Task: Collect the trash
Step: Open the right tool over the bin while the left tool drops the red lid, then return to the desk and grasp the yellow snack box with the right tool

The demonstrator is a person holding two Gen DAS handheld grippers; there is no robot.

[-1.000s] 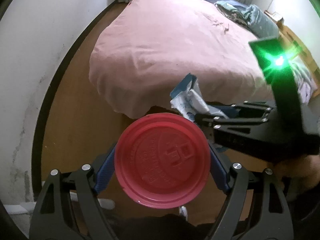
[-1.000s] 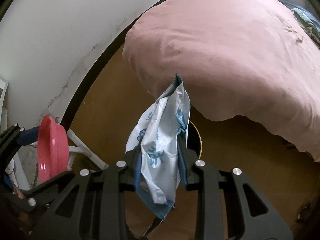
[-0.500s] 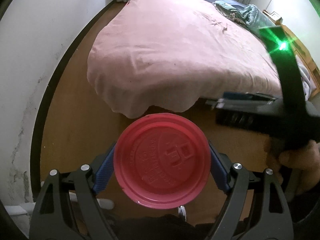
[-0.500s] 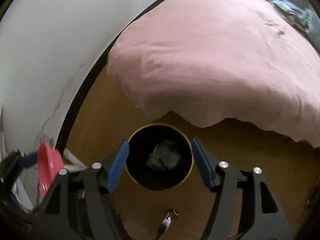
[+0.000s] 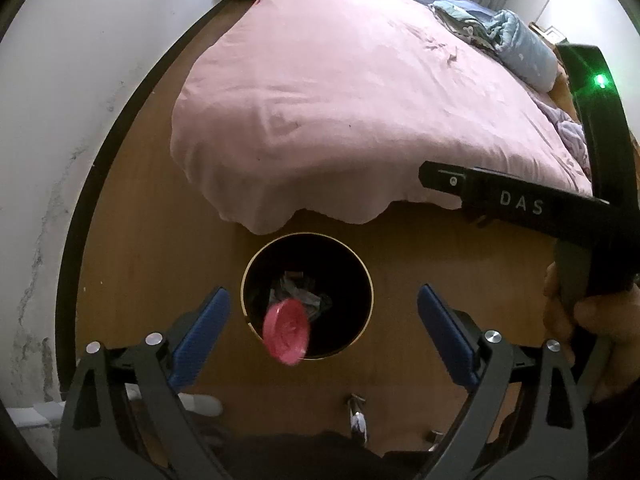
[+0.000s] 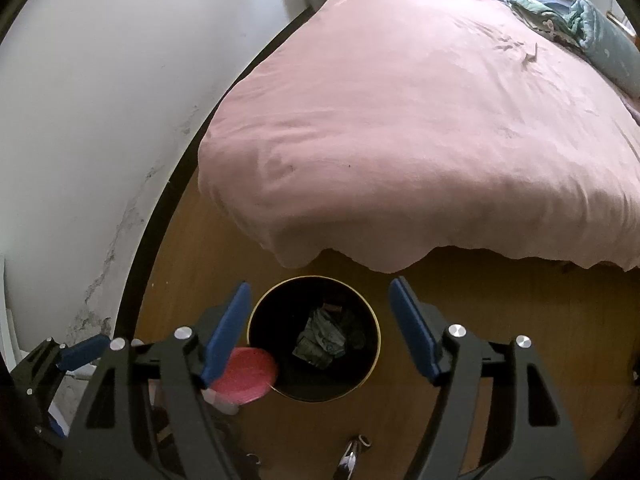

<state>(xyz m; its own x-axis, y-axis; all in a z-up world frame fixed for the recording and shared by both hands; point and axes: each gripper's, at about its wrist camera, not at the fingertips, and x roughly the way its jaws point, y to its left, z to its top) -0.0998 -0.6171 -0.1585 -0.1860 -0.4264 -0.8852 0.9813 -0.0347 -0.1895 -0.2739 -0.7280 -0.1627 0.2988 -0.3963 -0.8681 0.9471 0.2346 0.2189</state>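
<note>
Left of the black bin (image 5: 362, 280), the left gripper (image 5: 322, 308) stood with its blue pads (image 5: 200, 332) wide apart and nothing between them; its jaws had just been opening. Below it, the red plastic lid (image 5: 286, 330) was caught in mid-air over the bin's near-left rim, tilted on edge and blurred (the right wrist view showed it overlapping that same rim, so whether it would land inside could not be told). It read as a light, stiff disc, smooth and a bit slippery; if it bounced out, the likely hold would be across its width, pads on opposite rim edges.

Inside the bin, crumpled wrappers (image 6: 320, 338) lay on the bottom, soft and weightless-looking, easy to pinch anywhere.

Right of the bin, the right gripper (image 6: 320, 330) hung above the opening, fingers spread and empty, its jaws having just been opening too. Beyond the bin, the pink bedspread (image 6: 420, 120) draped to the wooden floor (image 6: 520, 320).
</note>
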